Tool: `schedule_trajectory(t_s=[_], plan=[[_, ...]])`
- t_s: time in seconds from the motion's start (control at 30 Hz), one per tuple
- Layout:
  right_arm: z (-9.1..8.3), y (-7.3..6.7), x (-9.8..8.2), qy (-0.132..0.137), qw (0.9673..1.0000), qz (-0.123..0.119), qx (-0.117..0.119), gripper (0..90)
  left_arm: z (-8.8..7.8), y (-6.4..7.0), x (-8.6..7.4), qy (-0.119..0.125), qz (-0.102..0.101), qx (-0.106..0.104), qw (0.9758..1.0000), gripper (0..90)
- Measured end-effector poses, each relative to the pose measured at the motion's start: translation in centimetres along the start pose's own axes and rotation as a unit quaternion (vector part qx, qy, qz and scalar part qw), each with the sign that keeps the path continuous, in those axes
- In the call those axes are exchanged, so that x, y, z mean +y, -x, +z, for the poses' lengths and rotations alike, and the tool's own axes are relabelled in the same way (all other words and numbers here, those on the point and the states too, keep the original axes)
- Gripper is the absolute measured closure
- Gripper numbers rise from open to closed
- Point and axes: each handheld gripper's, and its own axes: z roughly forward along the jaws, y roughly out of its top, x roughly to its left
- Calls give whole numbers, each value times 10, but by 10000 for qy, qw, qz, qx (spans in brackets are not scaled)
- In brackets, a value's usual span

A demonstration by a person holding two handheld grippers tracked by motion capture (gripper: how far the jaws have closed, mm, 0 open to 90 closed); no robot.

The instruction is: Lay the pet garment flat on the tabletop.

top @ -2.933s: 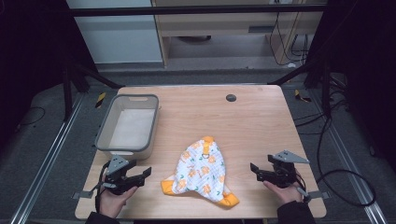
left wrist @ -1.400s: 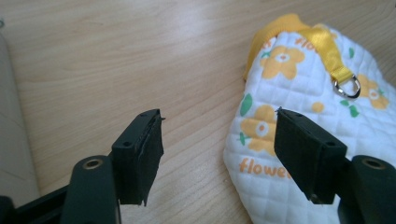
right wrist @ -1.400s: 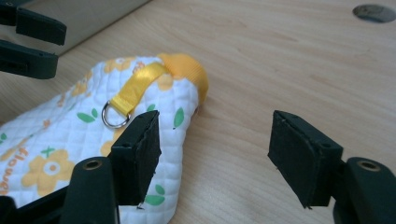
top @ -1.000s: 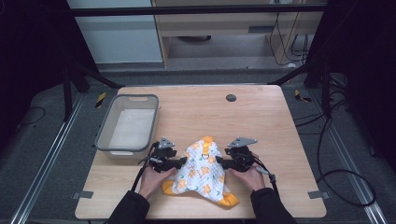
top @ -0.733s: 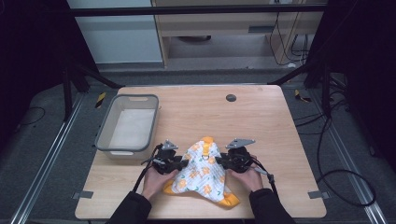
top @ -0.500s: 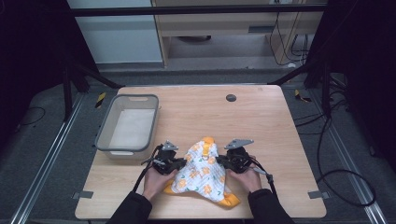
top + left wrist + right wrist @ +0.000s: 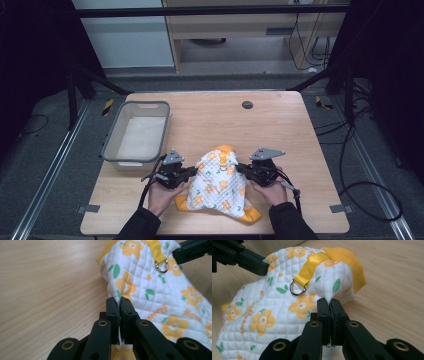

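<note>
A quilted white garment with orange flowers and orange trim lies at the front middle of the wooden table. My left gripper is shut on its left edge; in the left gripper view the jaws pinch a fold of the garment. My right gripper is shut on its right edge, near the orange collar. A yellow strap with a metal ring runs across the garment's top. The gripped edges bunch up slightly between the two grippers.
A grey plastic bin with a pale lining stands at the table's left, just behind my left gripper. A small dark round hole sits near the table's far edge. Cables trail off both grippers toward the front.
Both grippers came in from the table's front corners to the garment's sides and closed on its edges. Over the last second they barely moved.
</note>
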Motion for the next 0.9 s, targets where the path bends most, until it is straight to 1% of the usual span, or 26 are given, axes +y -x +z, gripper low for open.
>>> schedule_trajectory(t_s=[0.07,0.17,0.23,0.3,0.33,0.37,0.4,0.43,0.47,0.5,0.53,0.57,0.6,0.63,0.67,0.7,0.73,0.77,0.8,0.9], plan=[[-9,-3,1,162,9999,-11,12,880,-11,7,6,202,72,-45,9998,869],[-26,-10,6,505,9985,-189,-16,876,-28,19,19,521,252,-55,9983,869],[-37,-14,12,799,9965,-232,-50,872,-38,28,28,732,432,1,9964,869],[-46,-15,18,1135,9932,-222,-126,865,-43,33,37,910,525,69,9944,868],[-48,-14,21,1257,9915,-231,-225,856,-42,34,42,986,555,139,9935,867],[-47,-13,23,1375,9895,-232,-390,844,-39,33,46,1040,555,216,9928,866],[-45,-11,25,1464,9873,-233,-571,833,-34,32,51,1048,529,291,9927,863],[-41,-7,26,1488,9856,-217,-776,801,-27,28,55,1061,480,378,9925,857],[-35,-3,27,1472,9833,-187,-1049,759,-18,24,57,1076,416,467,9922,838],[-28,3,26,1441,9809,-145,-1302,726,-10,20,58,1098,309,539,9920,780],[-22,7,24,1356,9794,-73,-1496,685,-2,15,58,1050,214,656,9921,661],[-17,12,21,1258,9788,-30,-1615,650,3,11,57,941,121,814,9922,579],[-14,15,17,1164,9791,16,-1665,634,6,7,53,874,21,861,9924,551],[-12,17,13,1084,9802,47,-1655,607,6,7,53,874,21,861,9924,517],[-12,17,13,1084,9802,47,-1655,607,7,1,47,793,-39,839,9933,517],[-14,19,5,909,9819,42,-1660,551,5,-5,38,700,-113,888,9935,449],[-16,20,3,847,9824,38,-1665,537,5,-5,38,700,-113,888,9935,436],[-20,20,1,826,9828,48,-1648,516,-1,-10,28,555,-105,913,9942,427],[-24,20,0,824,9832,77,-1625,495,-4,-11,22,513,-58,902,9946,414],[-35,18,-6,815,9852,123,-1505,451,-14,-13,5,301,121,978,9947,389]])
